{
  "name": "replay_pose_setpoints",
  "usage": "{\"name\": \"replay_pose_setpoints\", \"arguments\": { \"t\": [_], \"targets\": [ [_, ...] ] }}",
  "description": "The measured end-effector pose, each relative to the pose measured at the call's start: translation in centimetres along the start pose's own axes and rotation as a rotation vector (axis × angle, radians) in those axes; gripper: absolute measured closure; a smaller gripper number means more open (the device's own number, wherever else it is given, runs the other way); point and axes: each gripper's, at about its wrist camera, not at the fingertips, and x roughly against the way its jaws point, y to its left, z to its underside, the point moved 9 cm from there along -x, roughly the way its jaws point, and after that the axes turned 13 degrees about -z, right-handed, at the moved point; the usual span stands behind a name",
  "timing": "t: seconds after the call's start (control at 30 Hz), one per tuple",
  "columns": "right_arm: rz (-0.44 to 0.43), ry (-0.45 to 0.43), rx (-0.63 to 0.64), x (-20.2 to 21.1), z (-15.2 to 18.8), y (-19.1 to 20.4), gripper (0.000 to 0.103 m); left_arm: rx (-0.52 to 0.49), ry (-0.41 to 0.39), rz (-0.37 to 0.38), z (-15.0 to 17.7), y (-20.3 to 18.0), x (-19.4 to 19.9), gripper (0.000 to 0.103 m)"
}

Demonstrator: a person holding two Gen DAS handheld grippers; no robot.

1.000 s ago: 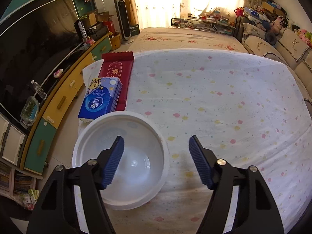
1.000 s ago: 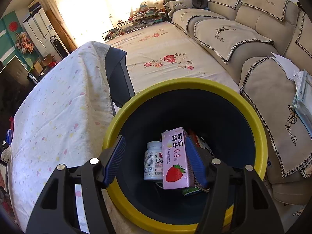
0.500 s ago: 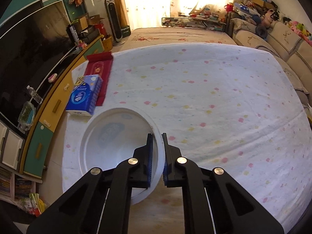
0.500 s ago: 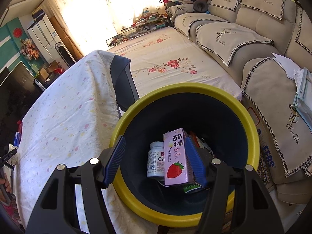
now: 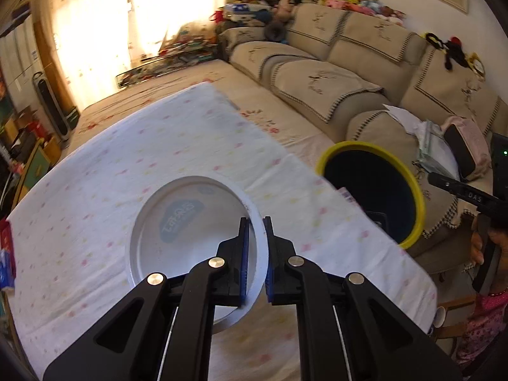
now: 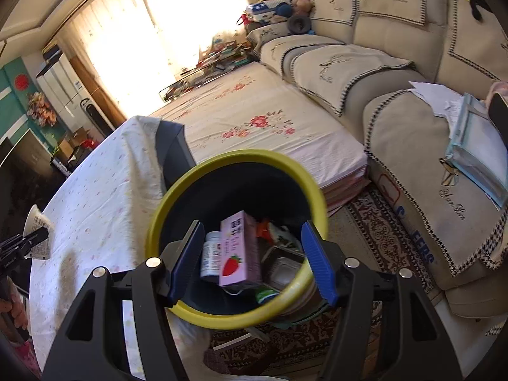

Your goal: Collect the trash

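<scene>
My left gripper (image 5: 255,225) is shut on the rim of a white disposable bowl (image 5: 177,228) and holds it over the dotted tablecloth (image 5: 133,146). The yellow-rimmed dark trash bin (image 5: 371,187) stands off the table's right edge. In the right wrist view my right gripper (image 6: 252,231) is open and empty above the bin (image 6: 235,165), which holds a pink strawberry milk carton (image 6: 236,250), a white pill bottle (image 6: 211,254) and other trash. The left gripper with the bowl (image 6: 36,222) shows at the far left there.
A beige sofa (image 5: 365,73) with papers runs along the right. A floral mat (image 6: 254,117) lies beyond the bin. A patterned rug (image 6: 374,231) lies under the bin. The person's right hand and gripper handle (image 5: 476,197) are at the right edge.
My left gripper closed on the bowl's rim, then lifted and swung it right toward the bin. My right gripper drew back a little above the bin and stayed open.
</scene>
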Motion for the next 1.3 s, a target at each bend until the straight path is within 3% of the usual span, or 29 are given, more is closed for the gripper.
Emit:
{"name": "replay_pose_setpoints", "arguments": {
  "t": [0.3, 0.6, 0.67, 0.7, 0.73, 0.87, 0.93, 1.0, 1.1, 1.3],
  "targets": [
    [0.039, -0.035, -0.096, 3.7, 1.1, -6.9, 0.042, -0.163, 0.031, 0.153, -4.0, -15.0, -2.6, 0.094],
    [0.026, -0.040, -0.160, 4.2, 2.1, -10.2, 0.042, -0.230, 0.125, 0.181, -4.9, -22.1, -8.7, 0.093],
    [0.020, -0.040, -0.159, 4.1, 2.1, -10.0, 0.042, -0.227, 0.145, 0.158, -4.7, -22.7, -9.6, 0.079],
    [0.016, -0.038, -0.155, 4.1, 2.1, -9.9, 0.041, -0.218, 0.152, 0.147, -4.6, -22.8, -10.0, 0.059],
    [0.014, -0.035, -0.151, 4.0, 2.1, -9.6, 0.041, -0.204, 0.152, 0.143, -4.7, -22.7, -10.1, 0.046],
    [0.007, -0.027, -0.121, 3.9, 2.3, -8.3, 0.041, -0.169, 0.119, 0.124, -4.6, -21.5, -8.6, 0.039],
    [-0.001, -0.017, -0.097, 3.7, 2.5, -7.2, 0.040, -0.136, 0.066, 0.100, -4.6, -19.8, -6.3, 0.021],
    [-0.015, -0.007, -0.062, 3.6, 2.7, -5.6, 0.039, -0.086, -0.008, 0.071, -4.4, -17.5, -3.3, 0.010],
    [-0.044, 0.012, -0.001, 3.2, 3.2, -2.7, 0.038, 0.004, -0.097, 0.007, -2.9, -13.2, 1.4, 0.005],
    [-0.121, 0.032, 0.154, 3.0, 4.1, 4.5, 0.036, 0.185, -0.170, -0.163, 2.7, -4.1, 9.2, 0.005]
  ]
}}
